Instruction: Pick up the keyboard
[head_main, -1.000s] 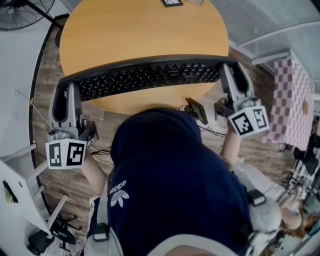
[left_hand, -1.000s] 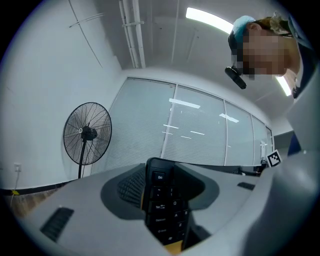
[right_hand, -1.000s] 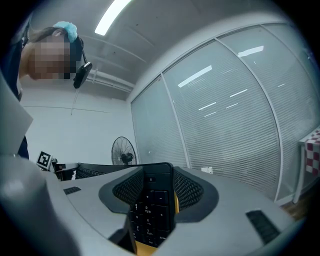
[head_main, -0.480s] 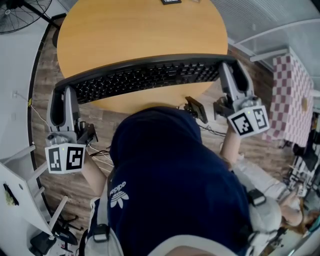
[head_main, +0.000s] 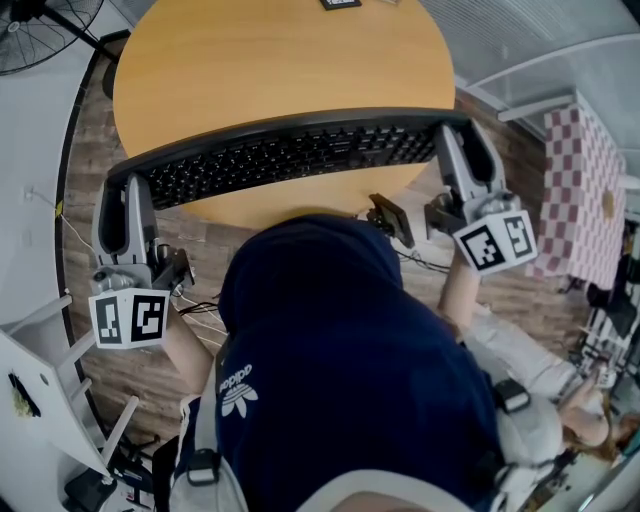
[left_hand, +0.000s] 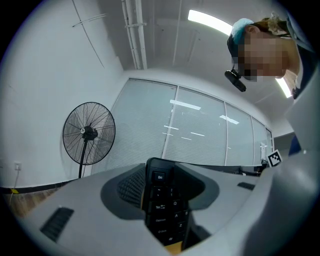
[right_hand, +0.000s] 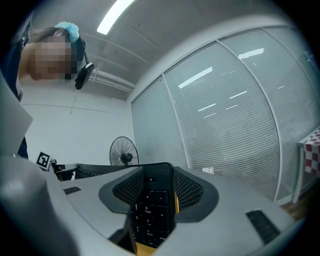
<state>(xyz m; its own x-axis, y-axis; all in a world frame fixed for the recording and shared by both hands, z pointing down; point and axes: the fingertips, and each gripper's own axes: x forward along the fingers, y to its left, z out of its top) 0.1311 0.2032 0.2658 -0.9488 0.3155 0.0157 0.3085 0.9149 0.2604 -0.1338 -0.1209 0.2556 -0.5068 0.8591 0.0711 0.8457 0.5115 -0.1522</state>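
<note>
Since a second ago, my left gripper (head_main: 122, 188) has slid slightly down and left in the head view; the right gripper (head_main: 461, 140) has barely moved. Nearest the camera, I note the person's dark blue hooded top (head_main: 340, 370). Beyond it, each gripper's jaws are clamped on one end of the black keyboard (head_main: 290, 155), key rows showing between the pads in both gripper views. The keyboard spans the near edge of the round wooden table (head_main: 280, 60). Contact with the tabletop cannot be confirmed. Farthest, a pedestal fan (left_hand: 89, 133) stands by the wall.
</note>
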